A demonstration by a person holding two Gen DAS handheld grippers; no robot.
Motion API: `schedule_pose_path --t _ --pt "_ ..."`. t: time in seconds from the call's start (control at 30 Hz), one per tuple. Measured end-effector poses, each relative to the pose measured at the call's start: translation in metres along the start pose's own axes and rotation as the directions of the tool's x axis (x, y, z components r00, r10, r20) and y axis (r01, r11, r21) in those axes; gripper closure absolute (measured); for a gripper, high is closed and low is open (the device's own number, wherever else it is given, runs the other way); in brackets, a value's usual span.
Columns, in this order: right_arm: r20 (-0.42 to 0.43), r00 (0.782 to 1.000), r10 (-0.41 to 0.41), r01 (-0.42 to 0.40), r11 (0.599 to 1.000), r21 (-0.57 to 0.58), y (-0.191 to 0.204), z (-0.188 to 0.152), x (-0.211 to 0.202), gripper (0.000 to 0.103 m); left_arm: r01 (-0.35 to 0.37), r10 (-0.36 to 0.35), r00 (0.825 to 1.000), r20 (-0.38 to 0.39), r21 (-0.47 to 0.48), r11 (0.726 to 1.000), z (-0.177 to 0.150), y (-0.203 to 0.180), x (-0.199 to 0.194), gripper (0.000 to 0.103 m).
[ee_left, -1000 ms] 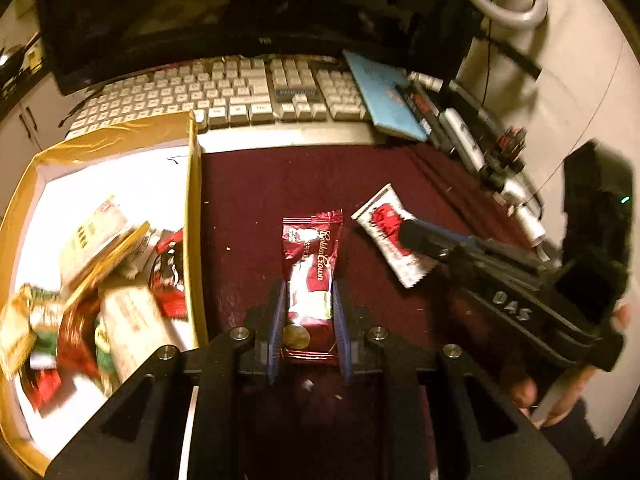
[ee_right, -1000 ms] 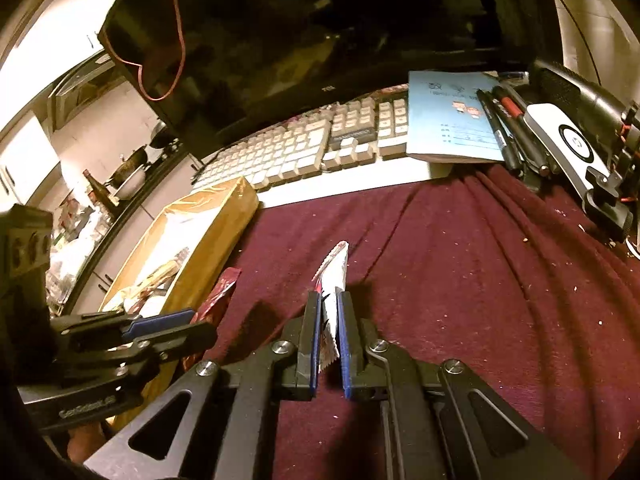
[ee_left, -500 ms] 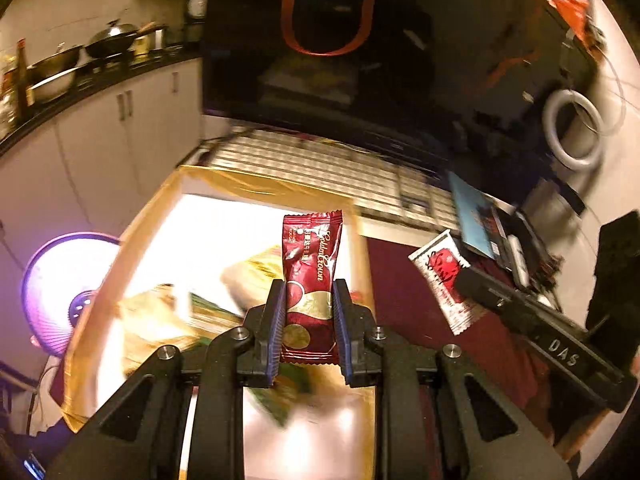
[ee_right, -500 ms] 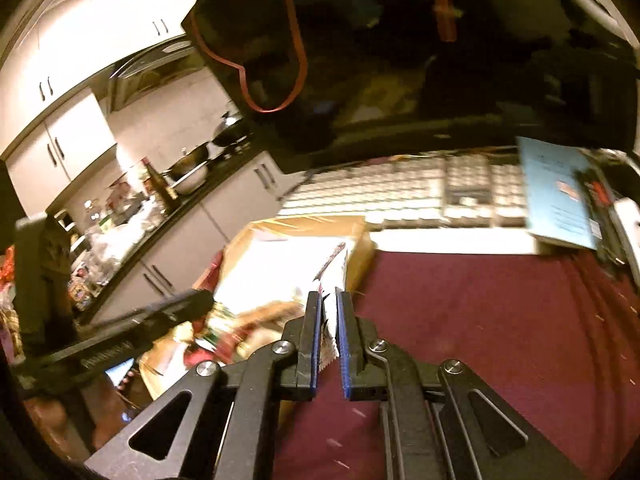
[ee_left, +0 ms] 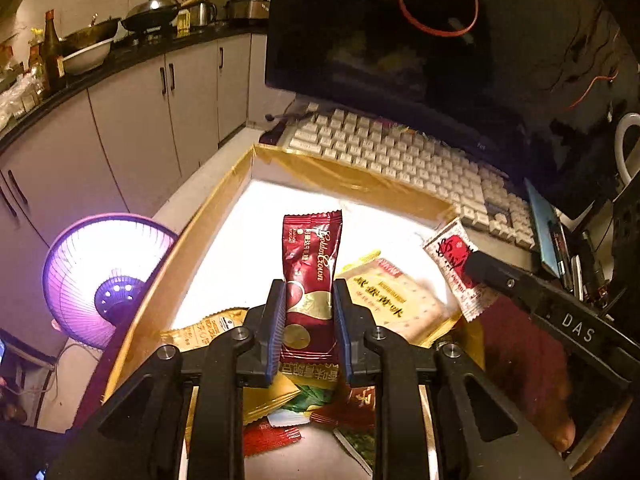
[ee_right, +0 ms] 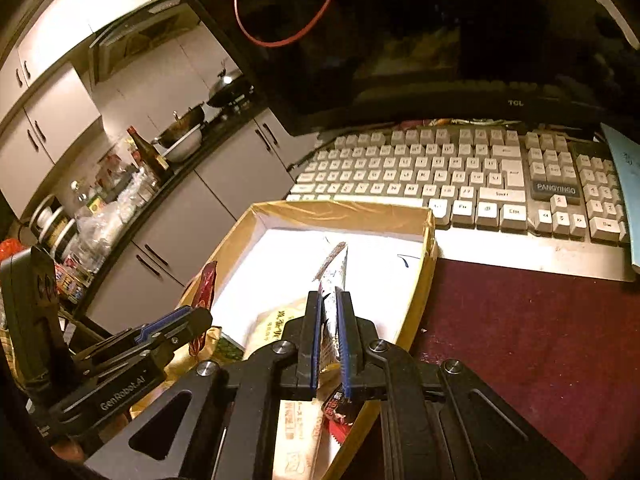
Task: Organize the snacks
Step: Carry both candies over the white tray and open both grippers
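Note:
My left gripper (ee_left: 307, 292) is shut on a dark red Golden Crown snack packet (ee_left: 311, 264) and holds it upright above the cardboard box (ee_left: 224, 200). My right gripper (ee_right: 330, 300) is shut on a white and red snack packet (ee_right: 335, 272), seen edge-on, also held over the box (ee_right: 420, 288). In the left wrist view the right gripper (ee_left: 476, 264) and its white packet (ee_left: 452, 256) show at the box's right edge. In the right wrist view the left gripper (ee_right: 188, 320) shows at the left with the red packet (ee_right: 205, 288). Several snack packets (ee_left: 392, 296) lie in the box.
A white keyboard (ee_right: 460, 176) and a dark monitor (ee_right: 400, 40) stand behind the box. A maroon cloth (ee_right: 540, 340) covers the desk to the right. A blue notebook (ee_right: 624, 184) lies far right. A purple fan (ee_left: 100, 276) and kitchen cabinets (ee_left: 132, 128) are to the left.
Both grippers lifted their packets off the maroon cloth and carried them left, so that they are over the box. Both stayed shut on their packets.

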State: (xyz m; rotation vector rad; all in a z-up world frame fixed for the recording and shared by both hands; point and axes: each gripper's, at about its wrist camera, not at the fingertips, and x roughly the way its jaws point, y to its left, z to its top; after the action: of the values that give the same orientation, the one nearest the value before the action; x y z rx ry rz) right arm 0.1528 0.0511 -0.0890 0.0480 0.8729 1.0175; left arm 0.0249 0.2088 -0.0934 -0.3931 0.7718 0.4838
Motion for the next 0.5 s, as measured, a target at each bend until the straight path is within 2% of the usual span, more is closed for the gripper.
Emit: schedule_pose_path --t 0.5 --pt "-0.031 0.998 -0.053 0.052 0.998 -0.034 0.003 -0.004 0.015 0.095 -0.017 0.017 1.000 -0.024 0.004 1.000 -0.003 -0.001 0.006 0.083"
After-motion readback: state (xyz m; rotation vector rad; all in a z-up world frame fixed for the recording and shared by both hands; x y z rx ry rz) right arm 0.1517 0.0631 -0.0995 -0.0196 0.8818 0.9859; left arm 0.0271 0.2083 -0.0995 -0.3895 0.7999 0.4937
